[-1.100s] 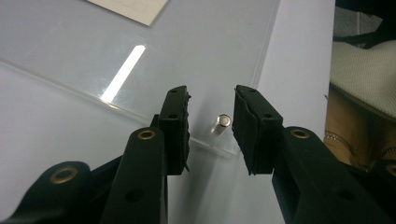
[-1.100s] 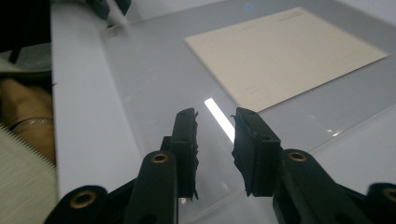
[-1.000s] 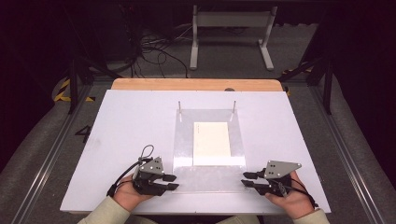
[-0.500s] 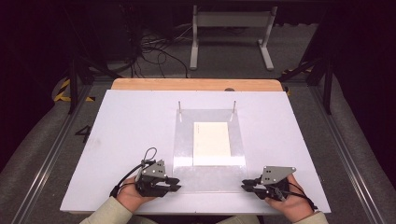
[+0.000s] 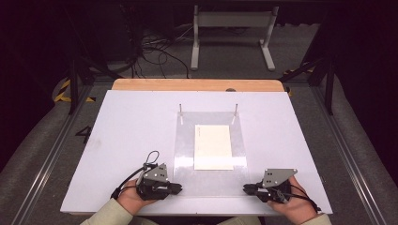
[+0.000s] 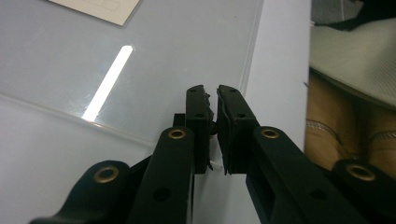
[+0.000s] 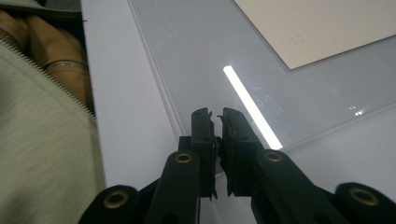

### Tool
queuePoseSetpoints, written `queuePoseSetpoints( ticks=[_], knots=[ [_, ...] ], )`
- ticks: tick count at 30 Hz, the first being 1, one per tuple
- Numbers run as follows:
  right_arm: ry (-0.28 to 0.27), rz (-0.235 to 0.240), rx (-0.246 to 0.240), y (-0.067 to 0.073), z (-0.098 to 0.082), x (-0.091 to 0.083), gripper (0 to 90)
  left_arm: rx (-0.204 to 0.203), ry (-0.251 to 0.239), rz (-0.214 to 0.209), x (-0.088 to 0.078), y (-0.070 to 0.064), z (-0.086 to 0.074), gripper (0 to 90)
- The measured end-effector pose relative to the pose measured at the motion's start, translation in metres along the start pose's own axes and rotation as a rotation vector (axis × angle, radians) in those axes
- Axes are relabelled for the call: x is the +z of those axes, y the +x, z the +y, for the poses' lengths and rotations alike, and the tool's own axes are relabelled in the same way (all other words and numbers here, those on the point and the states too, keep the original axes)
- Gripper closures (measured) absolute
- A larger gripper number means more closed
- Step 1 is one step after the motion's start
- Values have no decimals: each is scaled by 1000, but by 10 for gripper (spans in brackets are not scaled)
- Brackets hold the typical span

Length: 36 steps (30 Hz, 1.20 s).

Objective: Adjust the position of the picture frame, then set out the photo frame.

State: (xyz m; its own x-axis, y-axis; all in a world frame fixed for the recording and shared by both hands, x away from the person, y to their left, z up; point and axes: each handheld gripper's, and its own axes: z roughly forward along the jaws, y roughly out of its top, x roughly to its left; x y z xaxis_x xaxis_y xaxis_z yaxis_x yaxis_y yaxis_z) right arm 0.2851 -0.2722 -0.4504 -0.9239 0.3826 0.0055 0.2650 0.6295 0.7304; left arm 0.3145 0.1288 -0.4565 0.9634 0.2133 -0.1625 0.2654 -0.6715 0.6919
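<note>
Both grippers' fingers (image 6: 205, 100) have just closed beside clear sheet (image 5: 187, 154) holding paper (image 5: 213, 146).

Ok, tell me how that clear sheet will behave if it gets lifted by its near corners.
The clear sheet looks thin and lies flat, so it will probably sag in the middle. Its glossy glare suggests a slippery surface. The paper on or under it might slide. The left gripper and right gripper have just closed at those corners.
</note>
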Motion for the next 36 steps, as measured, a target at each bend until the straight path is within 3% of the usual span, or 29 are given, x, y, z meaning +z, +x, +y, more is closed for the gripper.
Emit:
queuePoseSetpoints(
  ticks=[10,17,21,22,23,26,28,30,32,36],
  knots=[
    [19,80,-3,14,-2,-4,830,15,38,-63,-3,-9,-2,832],
    [47,131,2,17,-2,-7,819,30,47,-106,-1,-13,-2,829],
    [-3,151,15,15,0,-11,764,20,32,-122,-2,-11,-2,797],
    [-63,130,18,13,5,-15,728,6,8,-106,-4,-9,-1,697],
    [-63,130,18,13,5,-15,728,6,8,-106,-4,-9,-1,677],
    [-117,65,14,8,10,-20,699,-35,-90,-51,-16,-3,-1,605],
    [-148,31,67,1,12,-22,698,-49,-139,-8,-24,0,-2,601],
    [-172,21,88,-2,14,-22,707,-62,-164,17,-27,3,-2,580],
    [-193,-30,87,-9,18,-23,709,-89,-203,64,-32,6,-4,548],
    [-250,-84,114,-21,29,-24,635,-135,-227,151,-40,14,-6,481]
  ],
)
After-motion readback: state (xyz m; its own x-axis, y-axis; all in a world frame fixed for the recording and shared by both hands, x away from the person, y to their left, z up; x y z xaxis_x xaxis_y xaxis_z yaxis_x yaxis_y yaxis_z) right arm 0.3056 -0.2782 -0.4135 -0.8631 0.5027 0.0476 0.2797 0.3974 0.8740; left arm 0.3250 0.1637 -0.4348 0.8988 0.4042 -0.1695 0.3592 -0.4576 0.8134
